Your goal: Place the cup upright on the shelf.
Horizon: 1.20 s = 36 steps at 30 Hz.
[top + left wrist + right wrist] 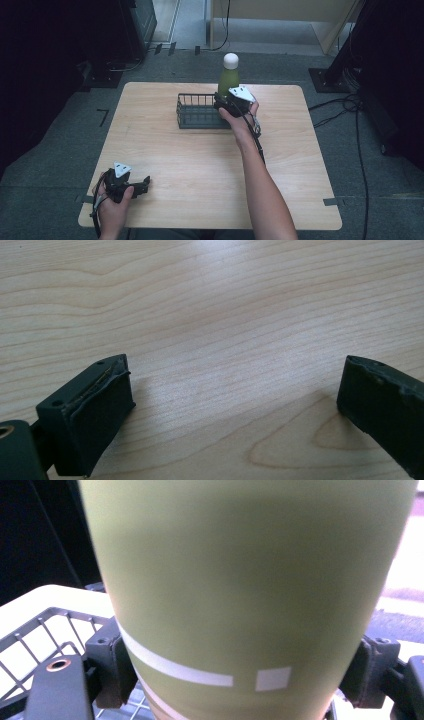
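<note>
A green bottle (pixel 229 80) with a white cap stands upright at the right end of a black wire basket (pixel 192 117) at the back middle of the table. My right gripper (pixel 225 102) is shut on the bottle's lower body. In the right gripper view the green bottle (pixel 250 580) sits between both pads (pixel 112 670), with the basket's rim (pixel 35 630) at the lower left. Whether the bottle's base rests on the basket floor I cannot tell. My left gripper (pixel 145 181) lies low at the table's front left, open. Nothing but bare wood lies between the jaws of the left gripper (pixel 235 405).
The wooden table (pixel 200 170) has its front edge close to the left hand. The right forearm crosses the table's middle right. Cables and dark equipment stands lie on the grey floor around the table.
</note>
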Tool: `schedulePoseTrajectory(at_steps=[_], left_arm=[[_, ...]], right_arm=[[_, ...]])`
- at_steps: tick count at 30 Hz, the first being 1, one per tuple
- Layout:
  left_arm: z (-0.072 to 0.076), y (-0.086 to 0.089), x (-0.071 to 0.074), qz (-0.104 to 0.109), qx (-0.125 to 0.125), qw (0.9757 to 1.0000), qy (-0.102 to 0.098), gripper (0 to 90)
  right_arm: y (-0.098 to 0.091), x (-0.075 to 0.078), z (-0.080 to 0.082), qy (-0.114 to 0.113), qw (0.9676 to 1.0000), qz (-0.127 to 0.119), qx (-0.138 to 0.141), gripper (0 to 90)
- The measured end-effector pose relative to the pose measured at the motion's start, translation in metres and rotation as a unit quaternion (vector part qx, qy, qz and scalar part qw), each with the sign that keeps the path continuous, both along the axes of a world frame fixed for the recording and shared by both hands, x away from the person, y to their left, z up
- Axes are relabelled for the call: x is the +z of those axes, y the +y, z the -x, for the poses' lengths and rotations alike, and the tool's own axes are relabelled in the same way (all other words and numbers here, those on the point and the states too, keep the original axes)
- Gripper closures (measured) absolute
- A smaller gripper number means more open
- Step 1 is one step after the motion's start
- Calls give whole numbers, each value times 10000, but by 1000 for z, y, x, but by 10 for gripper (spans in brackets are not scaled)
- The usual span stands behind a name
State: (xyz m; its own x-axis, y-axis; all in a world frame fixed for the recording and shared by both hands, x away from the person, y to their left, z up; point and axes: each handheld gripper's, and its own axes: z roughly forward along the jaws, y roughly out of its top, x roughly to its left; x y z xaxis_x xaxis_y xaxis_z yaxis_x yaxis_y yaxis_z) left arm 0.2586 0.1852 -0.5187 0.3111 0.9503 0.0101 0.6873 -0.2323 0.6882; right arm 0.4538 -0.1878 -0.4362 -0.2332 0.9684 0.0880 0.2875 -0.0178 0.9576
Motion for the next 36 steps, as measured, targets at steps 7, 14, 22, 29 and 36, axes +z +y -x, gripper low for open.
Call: schedulePoseTrajectory(at_steps=[7, 14, 22, 29, 36], left_arm=[[0, 0, 0, -7, -6, 10000, 6, 15], [0, 0, 0, -7, -5, 10000, 6, 15], [0, 0, 0, 1, 0, 10000, 1, 15], [0, 0, 0, 0, 0, 10000, 1, 15], [0, 0, 0, -1, 0, 10000, 1, 15]], right_arm=[[-2, 3, -2, 150, 9998, -39, 100, 146], [-8, 4, -1, 287, 9993, -147, 180, 68], [-15, 7, 8, 318, 9990, -191, 262, 21], [-19, 6, 21, 308, 9988, -117, 353, 14], [-25, 4, 36, 246, 9989, -125, 376, 10]])
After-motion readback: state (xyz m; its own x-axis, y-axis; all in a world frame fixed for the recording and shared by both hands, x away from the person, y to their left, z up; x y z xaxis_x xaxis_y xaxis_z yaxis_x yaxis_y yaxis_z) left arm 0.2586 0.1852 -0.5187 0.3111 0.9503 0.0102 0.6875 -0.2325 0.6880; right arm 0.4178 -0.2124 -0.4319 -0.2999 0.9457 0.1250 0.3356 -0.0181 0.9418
